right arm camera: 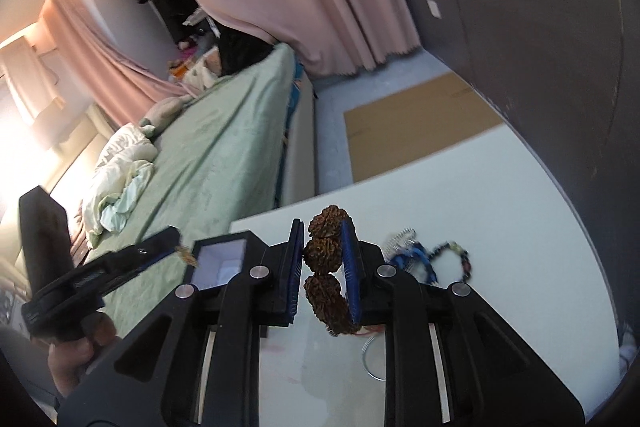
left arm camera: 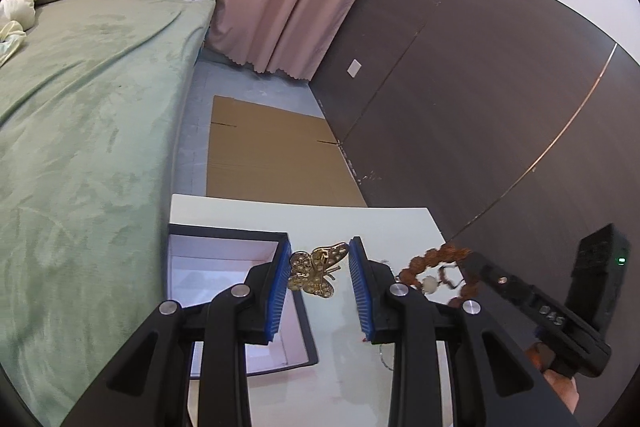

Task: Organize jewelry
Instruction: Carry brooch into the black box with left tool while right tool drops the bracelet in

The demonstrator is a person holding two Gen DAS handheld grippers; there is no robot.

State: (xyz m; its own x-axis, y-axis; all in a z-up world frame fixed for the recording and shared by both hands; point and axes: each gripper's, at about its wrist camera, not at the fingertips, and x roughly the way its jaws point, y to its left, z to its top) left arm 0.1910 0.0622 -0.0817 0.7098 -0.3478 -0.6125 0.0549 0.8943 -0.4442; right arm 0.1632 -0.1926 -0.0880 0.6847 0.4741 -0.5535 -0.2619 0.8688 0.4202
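One gold butterfly brooch [left arm camera: 314, 273], one brown bead bracelet [right arm camera: 326, 267], one dark bead bracelet [right arm camera: 456, 259], one blue ornament [right arm camera: 412, 259], one open box [left arm camera: 224, 267], two claws.

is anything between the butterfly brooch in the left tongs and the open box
Nothing visible. The gold butterfly brooch hangs between the left tongs, against the left pad, right beside the open box. The box's near wall sits just under that pad, and its white inside looks bare where it shows.

The butterfly brooch [left arm camera: 314, 273] looks like shiny gold metal; the bracelet [right arm camera: 325, 267] has rough brown seed-like beads; the table [left arm camera: 360, 223] is smooth and glossy.
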